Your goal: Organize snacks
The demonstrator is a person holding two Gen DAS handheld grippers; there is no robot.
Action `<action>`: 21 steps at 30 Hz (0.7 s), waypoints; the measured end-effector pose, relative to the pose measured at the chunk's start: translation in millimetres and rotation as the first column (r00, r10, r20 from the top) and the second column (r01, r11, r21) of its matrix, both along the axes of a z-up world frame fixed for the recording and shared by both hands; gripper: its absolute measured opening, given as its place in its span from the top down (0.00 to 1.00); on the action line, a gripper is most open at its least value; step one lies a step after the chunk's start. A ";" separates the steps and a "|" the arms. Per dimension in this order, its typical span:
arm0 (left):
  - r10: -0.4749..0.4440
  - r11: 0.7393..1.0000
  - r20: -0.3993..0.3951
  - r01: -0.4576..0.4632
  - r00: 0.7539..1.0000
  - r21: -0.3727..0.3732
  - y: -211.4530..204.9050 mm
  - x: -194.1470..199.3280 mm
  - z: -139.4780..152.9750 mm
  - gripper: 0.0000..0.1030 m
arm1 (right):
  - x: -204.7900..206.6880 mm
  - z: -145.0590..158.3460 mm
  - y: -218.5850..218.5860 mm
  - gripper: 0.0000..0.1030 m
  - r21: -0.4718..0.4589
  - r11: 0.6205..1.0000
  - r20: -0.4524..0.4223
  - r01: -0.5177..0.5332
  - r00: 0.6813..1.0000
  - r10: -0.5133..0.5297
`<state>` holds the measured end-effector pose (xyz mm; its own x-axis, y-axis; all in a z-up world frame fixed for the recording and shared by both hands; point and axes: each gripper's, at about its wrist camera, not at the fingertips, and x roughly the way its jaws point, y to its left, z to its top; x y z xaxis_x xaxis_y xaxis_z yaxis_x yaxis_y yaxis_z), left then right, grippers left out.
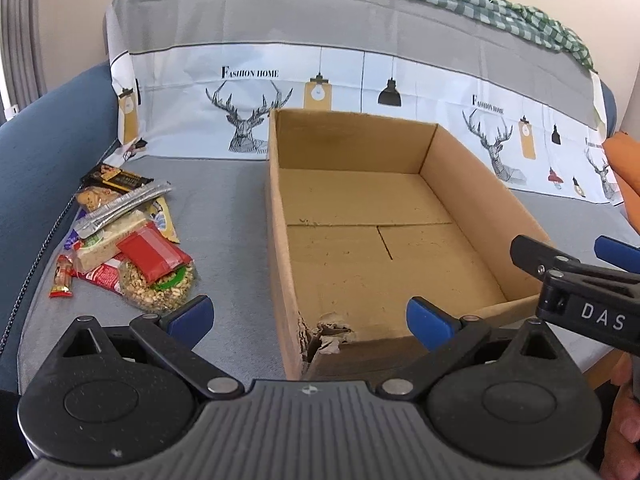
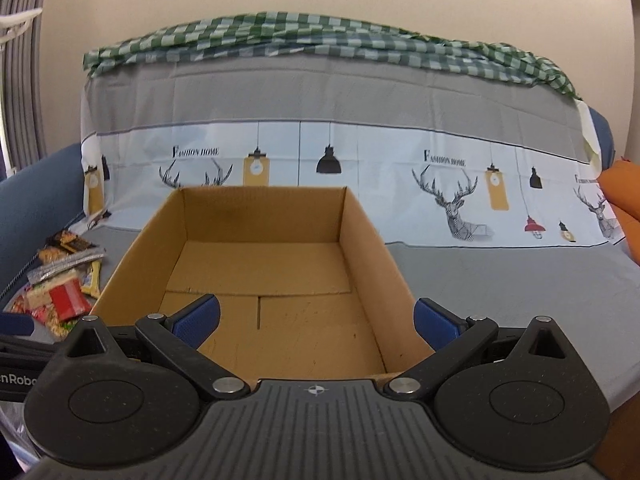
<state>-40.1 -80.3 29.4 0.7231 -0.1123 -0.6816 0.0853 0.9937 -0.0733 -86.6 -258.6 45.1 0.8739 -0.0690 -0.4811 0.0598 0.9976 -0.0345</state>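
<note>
An open cardboard box (image 1: 360, 240) sits on a sofa seat covered by a grey cloth (image 1: 224, 208), its long side running from the front edge of the seat toward the backrest; nothing lies inside it, and its near left corner is torn and crumpled. A pile of snacks (image 1: 124, 240) lies on the cloth near the left edge of the seat, just beside the blue armrest (image 1: 44, 168) and apart from the box's left wall. In the pile a red packet (image 1: 154, 254) rests on a clear bag of nuts (image 1: 160, 290), a silver-wrapped bar (image 1: 124, 206) lies across the top, a dark packet (image 1: 116, 178) sits at the far end, and a small red-and-yellow bar (image 1: 62, 276) lies at the near left. The left claw (image 1: 310, 316) hangs over the box's near left corner with its blue pads spread wide and nothing between them. The right claw (image 2: 316, 316) hangs above the near end of the box, its pads likewise wide apart and empty; in the left wrist view it reaches in over the box's near right corner. The backrest cover shows deer heads and hanging lamps, and a green checked cloth (image 2: 320, 40) lies along its top. An orange cushion (image 2: 624, 208) sits at the right edge of the seat.
</note>
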 end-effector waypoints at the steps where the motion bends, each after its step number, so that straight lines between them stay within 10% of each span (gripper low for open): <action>1: 0.000 1.000 -0.004 0.000 1.000 -0.008 0.3 1.1 -0.3 0.01 | 0.9 -0.5 1.6 0.01 -0.006 1.000 -0.006 0.007 1.000 -0.007; 21: -0.029 0.998 -0.014 0.029 0.999 -0.054 -5.5 5.7 -3.0 0.00 | 7.2 -4.9 0.5 0.01 -0.021 0.999 -0.058 0.037 0.998 -0.038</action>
